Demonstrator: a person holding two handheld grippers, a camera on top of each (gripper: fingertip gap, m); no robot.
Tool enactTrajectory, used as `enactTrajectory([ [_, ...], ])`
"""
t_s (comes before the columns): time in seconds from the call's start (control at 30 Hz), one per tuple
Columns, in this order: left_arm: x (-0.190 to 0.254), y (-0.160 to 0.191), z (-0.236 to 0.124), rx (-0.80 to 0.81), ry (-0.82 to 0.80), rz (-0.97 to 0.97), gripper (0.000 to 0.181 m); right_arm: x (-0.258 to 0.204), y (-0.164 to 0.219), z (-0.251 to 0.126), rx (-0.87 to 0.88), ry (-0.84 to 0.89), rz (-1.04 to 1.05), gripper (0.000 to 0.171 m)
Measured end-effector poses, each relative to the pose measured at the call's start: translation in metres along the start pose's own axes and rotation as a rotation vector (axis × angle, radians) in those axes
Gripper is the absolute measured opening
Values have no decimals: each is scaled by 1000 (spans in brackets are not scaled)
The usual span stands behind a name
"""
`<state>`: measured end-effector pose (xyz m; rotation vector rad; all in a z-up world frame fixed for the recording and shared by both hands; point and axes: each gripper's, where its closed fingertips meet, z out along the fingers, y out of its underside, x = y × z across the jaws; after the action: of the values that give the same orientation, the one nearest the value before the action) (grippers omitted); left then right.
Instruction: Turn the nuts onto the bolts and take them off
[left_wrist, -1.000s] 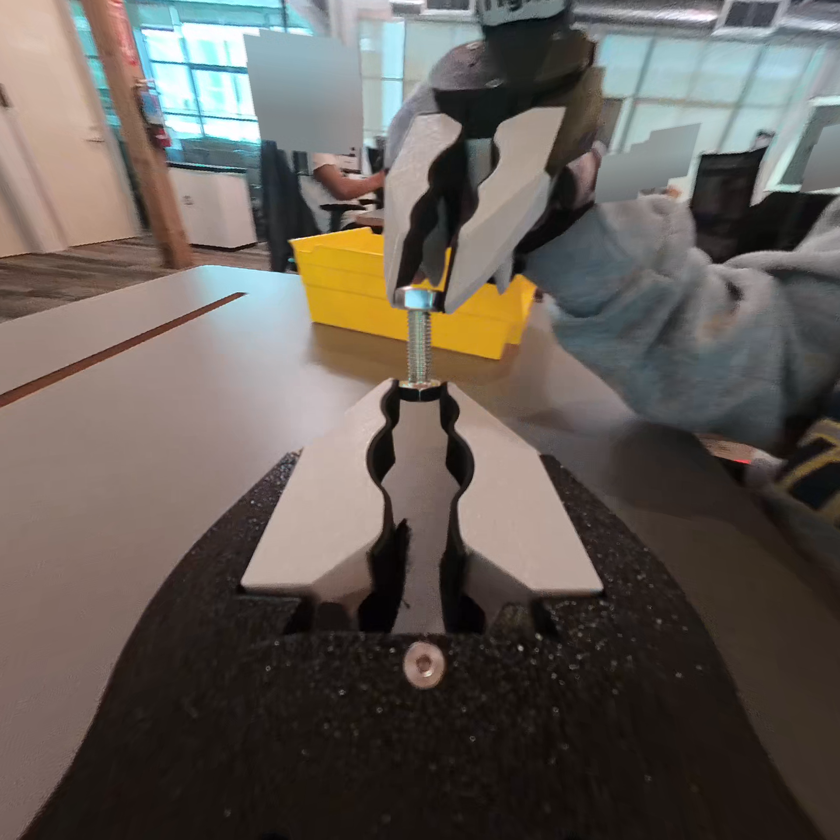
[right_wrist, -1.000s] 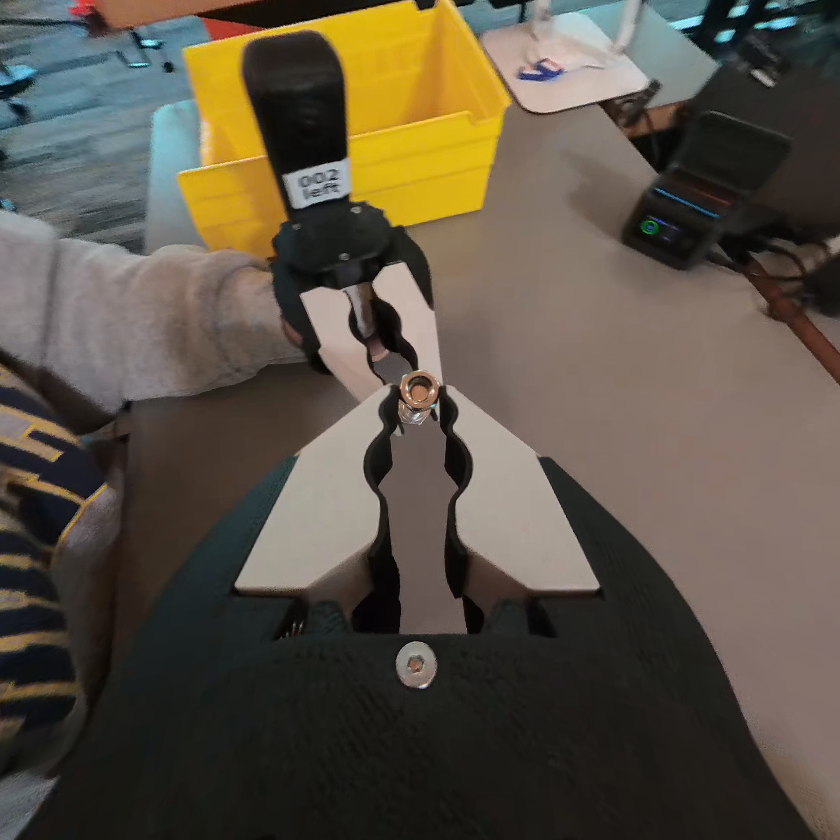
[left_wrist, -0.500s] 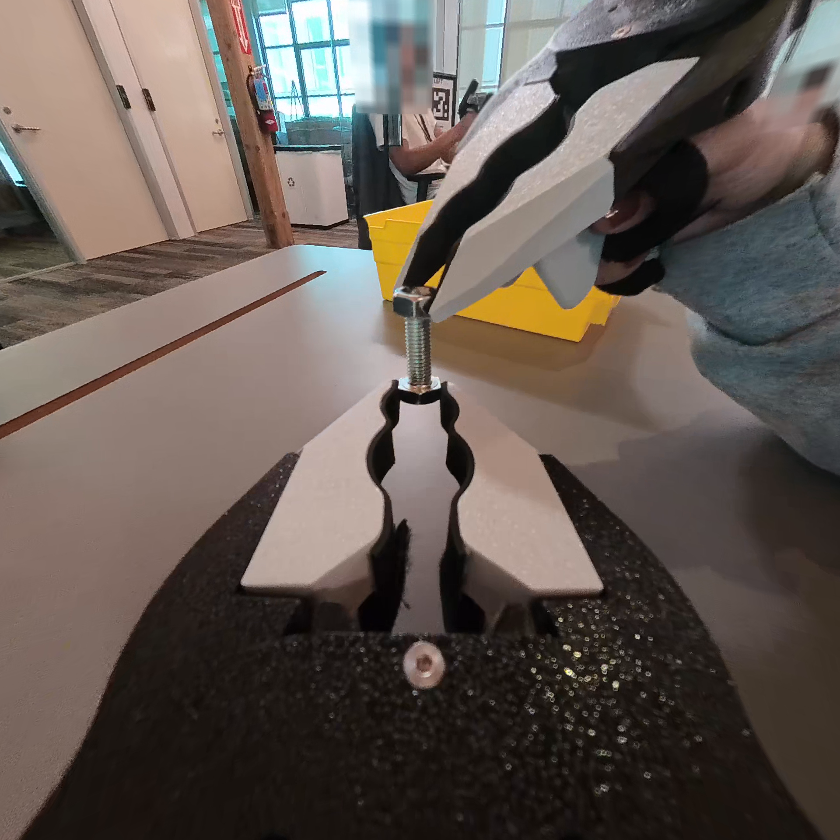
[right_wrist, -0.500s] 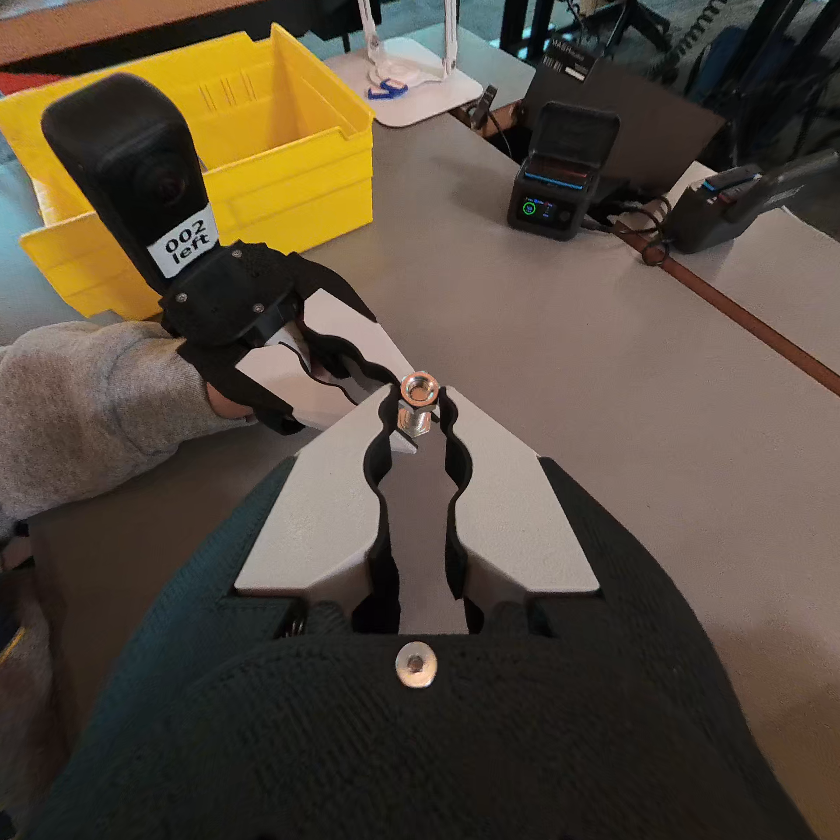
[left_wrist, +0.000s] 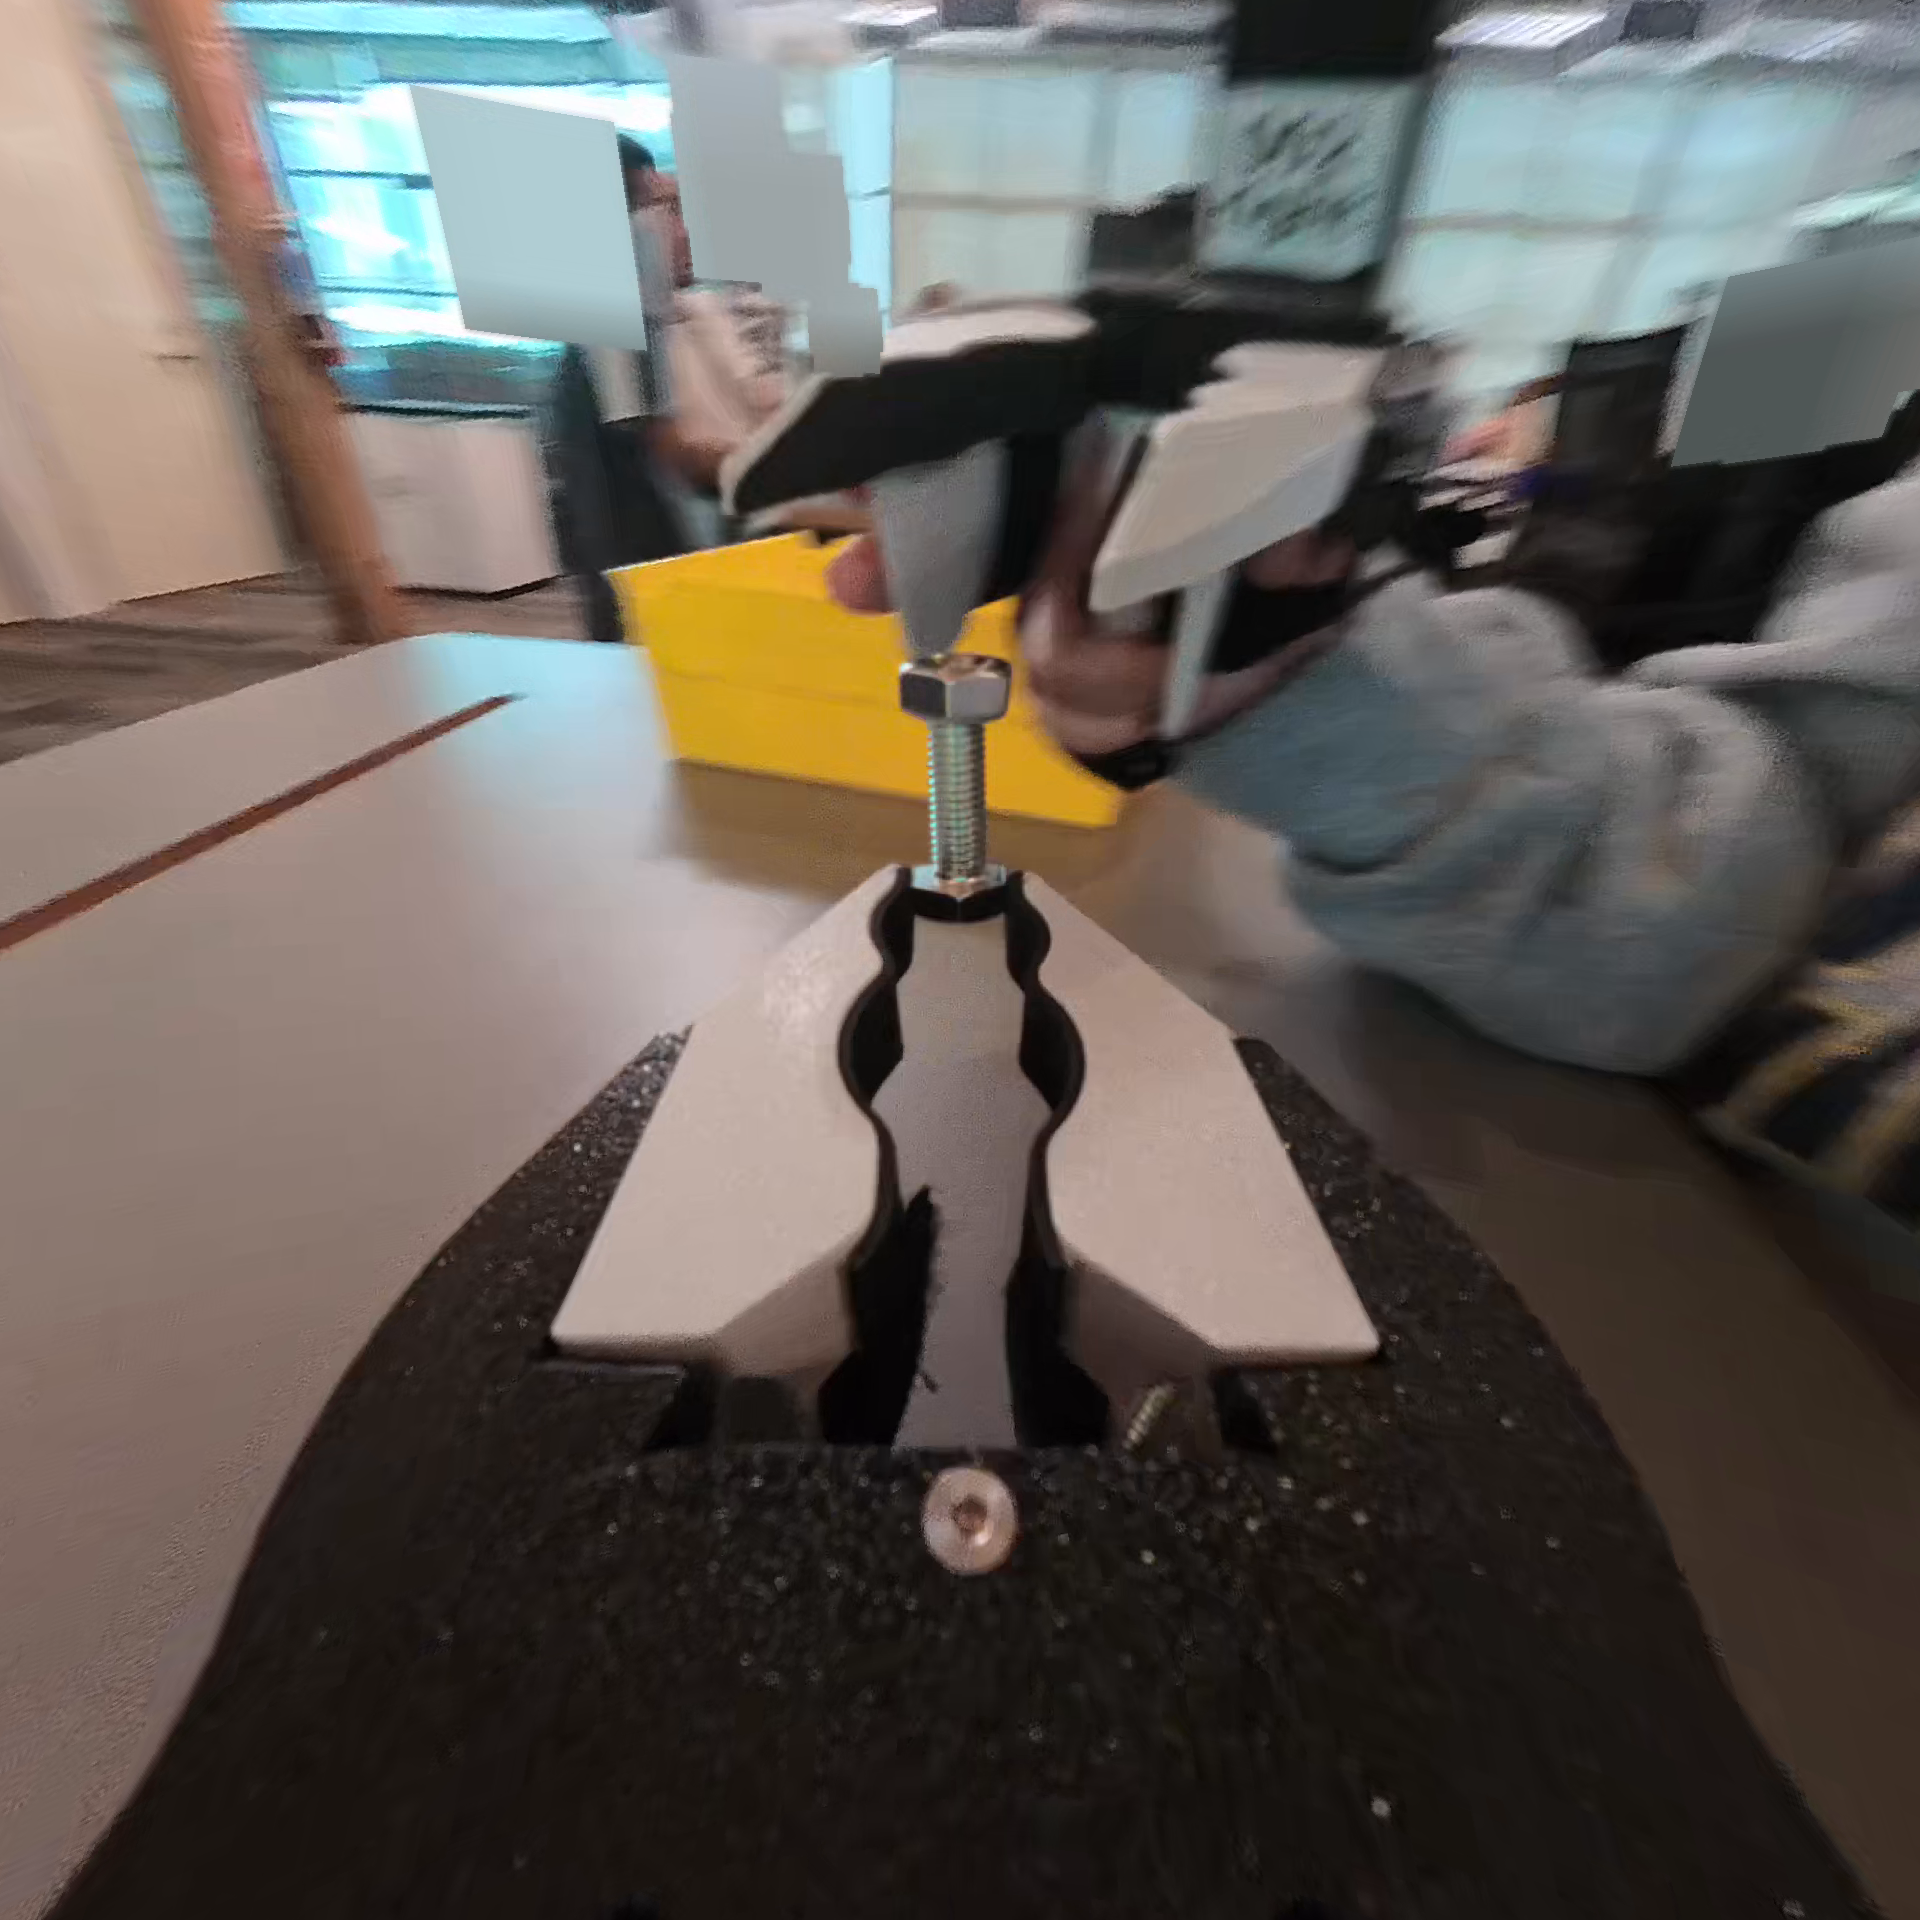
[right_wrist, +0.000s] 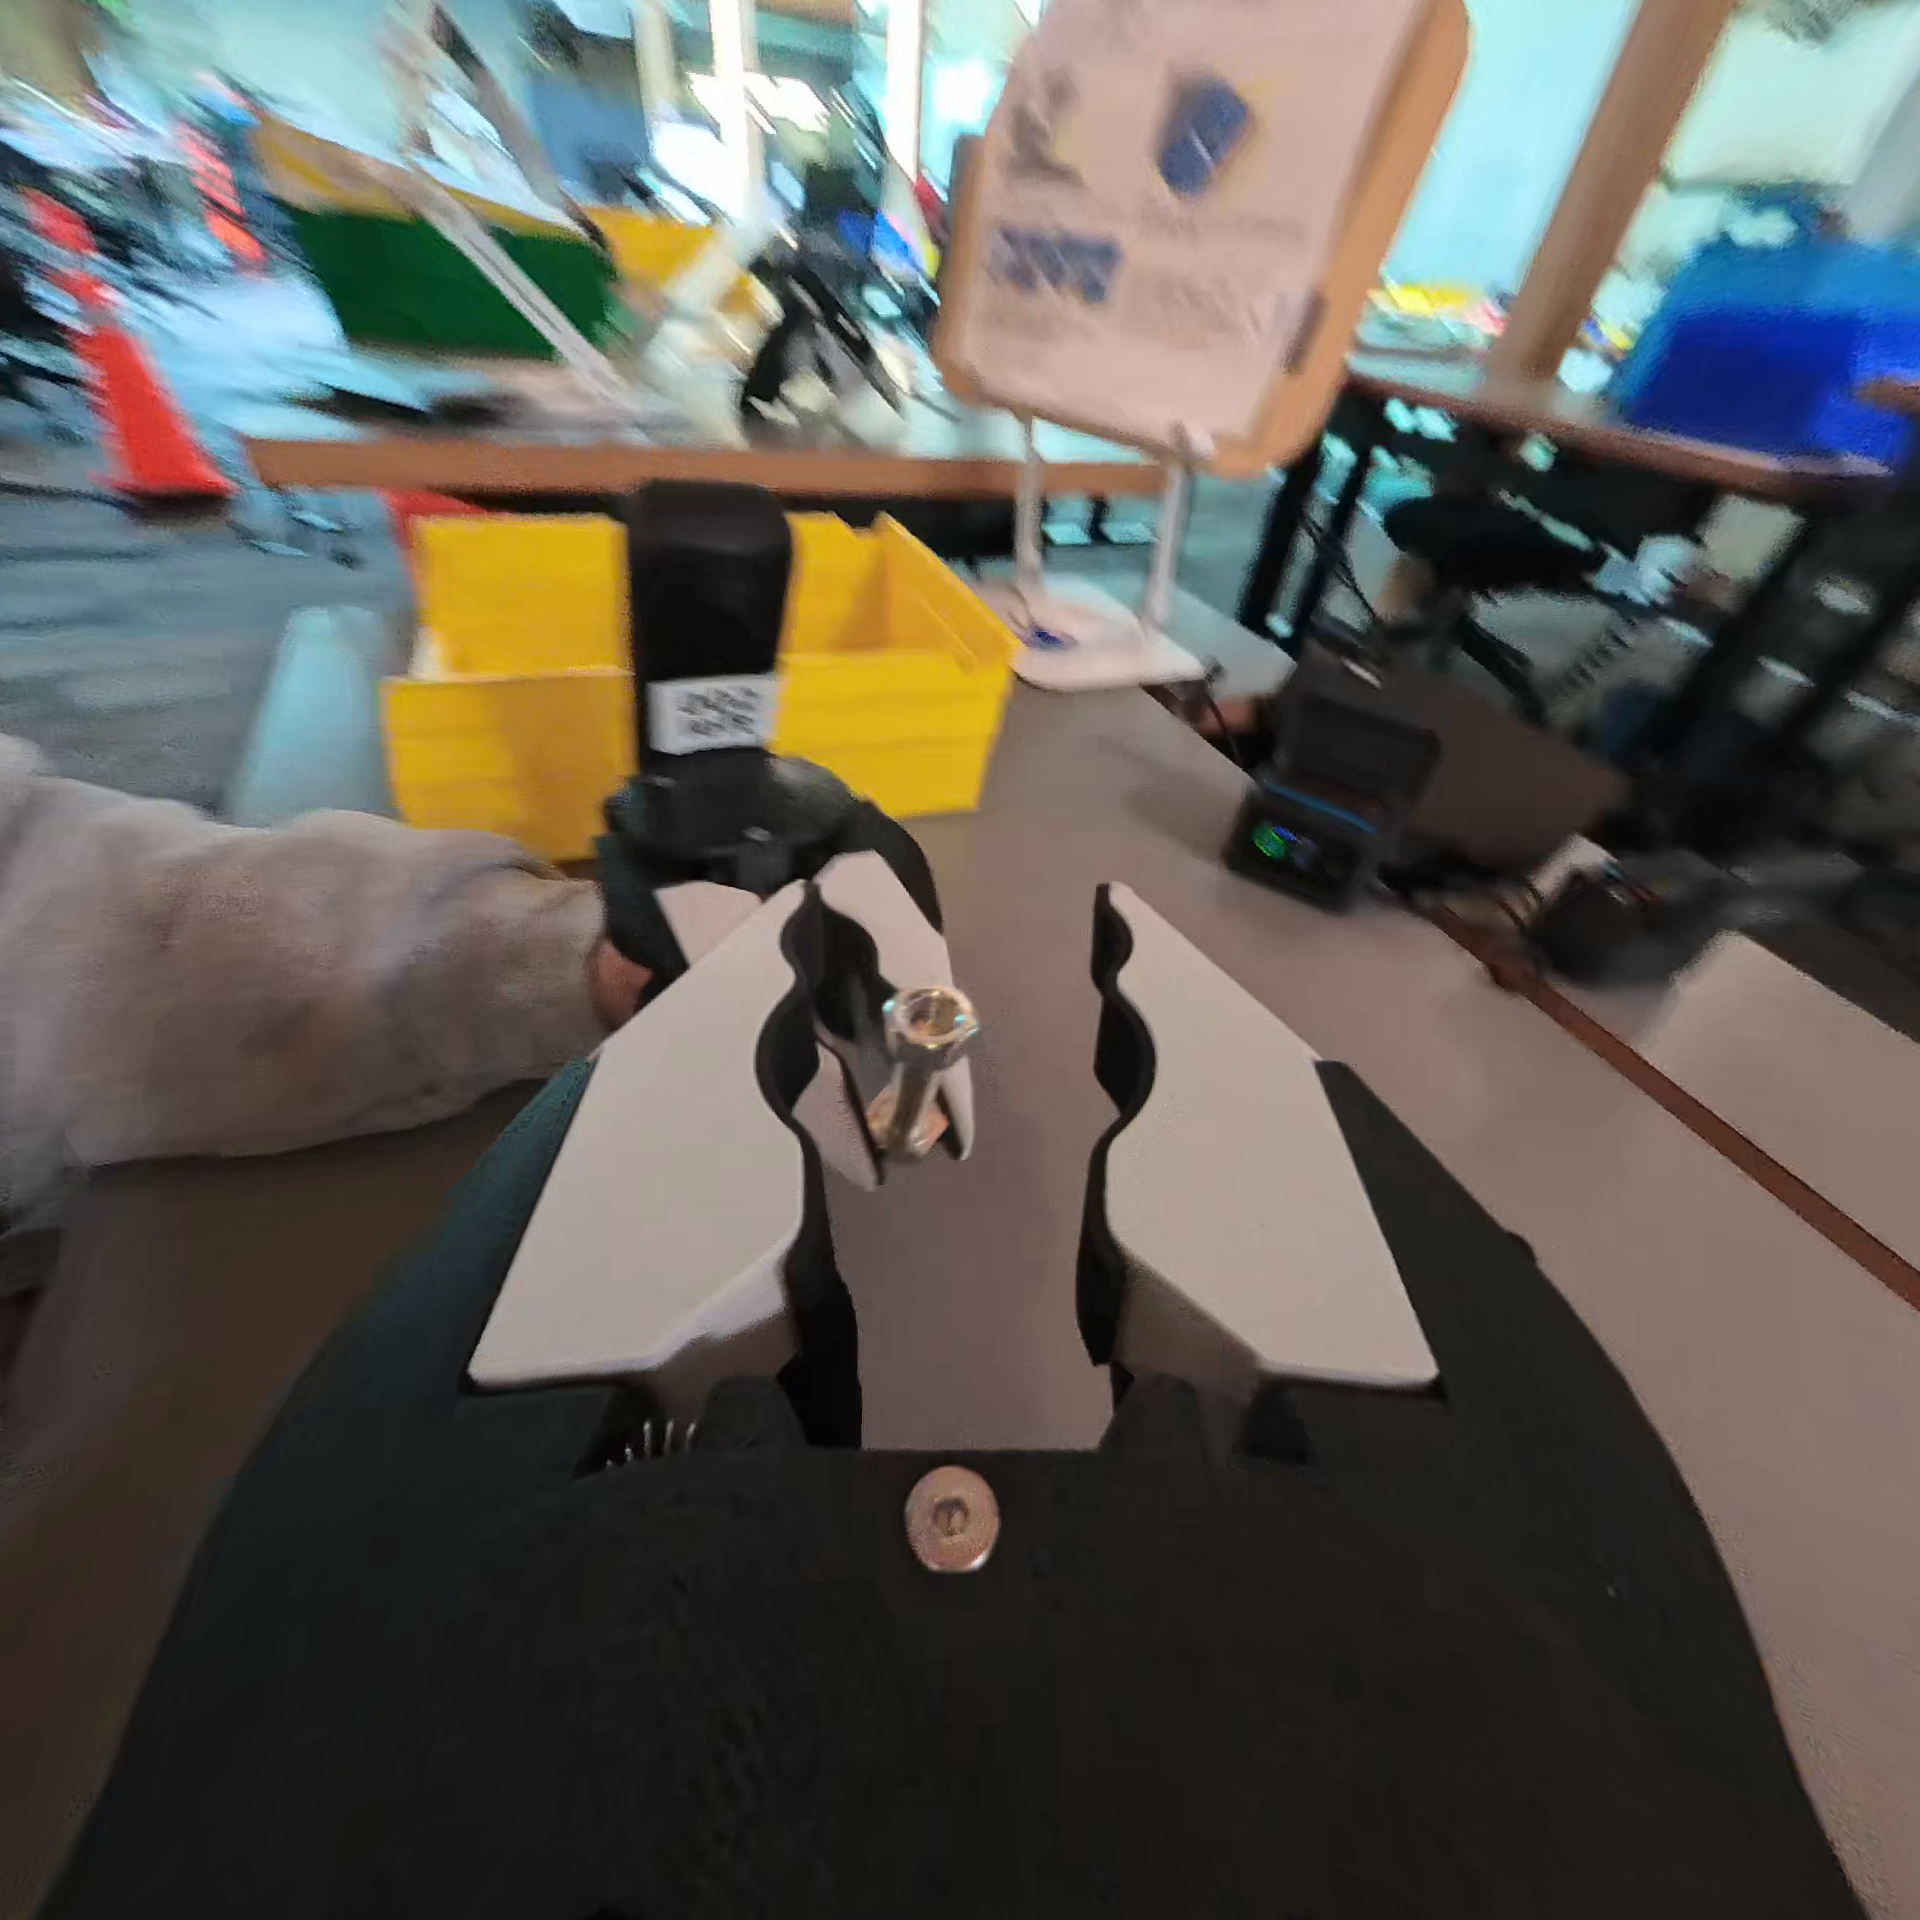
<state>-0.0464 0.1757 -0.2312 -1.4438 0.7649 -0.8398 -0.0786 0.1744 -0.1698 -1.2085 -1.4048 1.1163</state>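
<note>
My left gripper (left_wrist: 956, 906) is shut on the hex head at the bottom of a silver bolt (left_wrist: 958, 805) and holds it upright above the table. A hex nut (left_wrist: 954, 688) sits at the top end of the thread. My right gripper (right_wrist: 951, 906) is open, its jaws spread wide and holding nothing. In the right wrist view the bolt (right_wrist: 914, 1086) and nut (right_wrist: 928, 1023) stand between its two fingers, touching neither. In the left wrist view the right gripper (left_wrist: 1060, 675) hangs just above the nut, one fingertip (left_wrist: 935, 623) close over it. The left gripper (right_wrist: 914, 1143) also shows there.
A yellow bin (left_wrist: 790, 675) stands behind the grippers on the grey table (left_wrist: 312, 987); it also shows in the right wrist view (right_wrist: 883, 707). A small black device with a green light (right_wrist: 1309, 831) sits at the right. A sign on a white stand (right_wrist: 1091, 644) is beyond. There is about 6 cm between the tips of the two grippers.
My right gripper has opened and let go of the nut, and has swung round and drawn back from it. The left gripper still holds the bolt upright.
</note>
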Motion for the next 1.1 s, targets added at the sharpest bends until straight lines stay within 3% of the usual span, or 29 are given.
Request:
enactTrajectory([
  [0.1,37,-8,-2,46,279,-95,16,-24,-2,-10,55,-244,84,47],
  [0.23,62,-11,-4,63,455,-151,16,-51,-1,-26,102,-498,176,43],
  [0.53,75,-11,-6,54,552,-199,16,-68,3,-28,100,-627,229,22],
  [0.77,61,-11,-3,62,451,-169,16,-53,5,-19,115,-512,190,17],
  [1.1,-6,-11,-4,67,-29,-67,16,3,7,13,191,34,51,17],
])
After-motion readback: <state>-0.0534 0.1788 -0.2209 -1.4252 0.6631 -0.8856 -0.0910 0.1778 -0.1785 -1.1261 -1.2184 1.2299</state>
